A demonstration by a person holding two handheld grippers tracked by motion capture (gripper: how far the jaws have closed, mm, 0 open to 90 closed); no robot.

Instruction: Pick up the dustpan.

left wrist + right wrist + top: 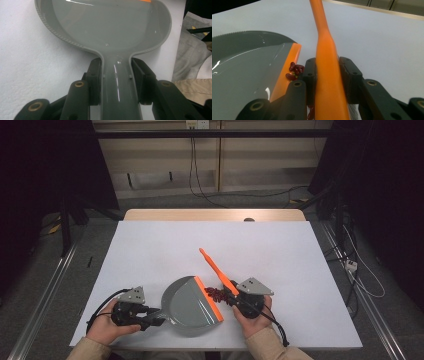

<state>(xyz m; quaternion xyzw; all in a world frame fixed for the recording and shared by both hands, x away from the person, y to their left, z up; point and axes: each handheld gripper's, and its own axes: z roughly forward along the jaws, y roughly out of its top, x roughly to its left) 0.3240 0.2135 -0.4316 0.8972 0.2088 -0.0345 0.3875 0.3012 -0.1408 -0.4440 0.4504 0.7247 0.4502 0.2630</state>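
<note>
A grey dustpan [190, 302] with an orange lip [209, 298] lies on the white table. My left gripper [152, 316] is shut on the dustpan handle [117, 82], jaws pressing both sides. The pan's bowl [105, 22] holds nothing I can see. My right gripper [235, 296] is shut on an orange brush [216, 267], whose handle [325, 57] rises up and away to the upper left. A small heap of dark red beans [216, 295] lies on the table against the pan's orange lip [288, 72], just left of the right jaws; beans [294, 71] touch the lip's edge.
The white table cover [260, 245] stretches far ahead and to both sides. The front edge of the table runs close under both hands. A small dark object [248, 219] sits at the far edge. Cables and metal rails lie on the floor around.
</note>
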